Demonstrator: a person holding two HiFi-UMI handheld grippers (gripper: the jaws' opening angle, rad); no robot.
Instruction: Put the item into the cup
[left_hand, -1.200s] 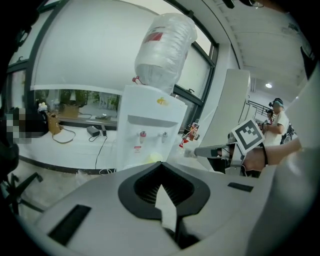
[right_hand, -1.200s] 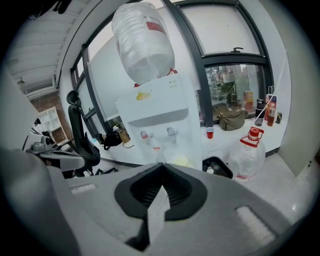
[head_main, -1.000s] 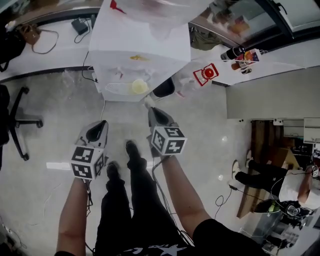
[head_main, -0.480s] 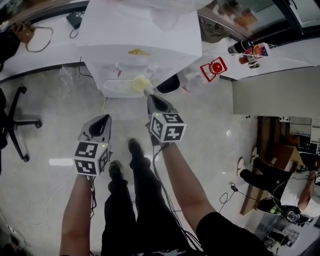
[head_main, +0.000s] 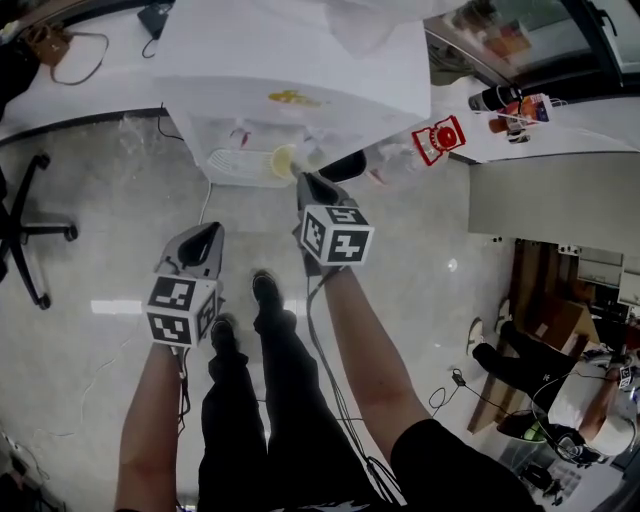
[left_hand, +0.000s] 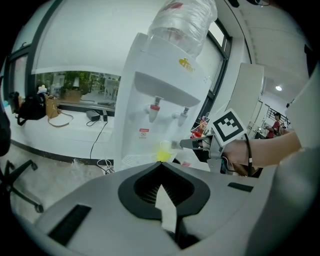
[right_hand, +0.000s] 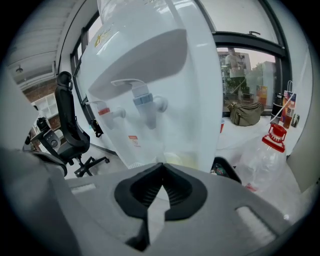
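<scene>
Cup (left_hand: 164, 150) — translucent, yellowish toward base

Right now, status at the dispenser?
Left gripper shut, empty, held back. Right gripper shut on cup rim. Cup, yellow at bottom, over dispenser drip tray, below taps. Nothing in the way.

The dispenser (head_main: 300, 70) stands ahead of me, with its tray (head_main: 232, 166) at the front and the cup (head_main: 284, 161) on the tray's right end. My right tool (head_main: 301, 180) reaches just beside the cup. The left tool (head_main: 211, 230) hangs back to the left, well apart. A bin (head_main: 343, 166) and a bottle (head_main: 437, 140) lie right of the dispenser, and a chair (head_main: 25, 235) is far left.
</scene>
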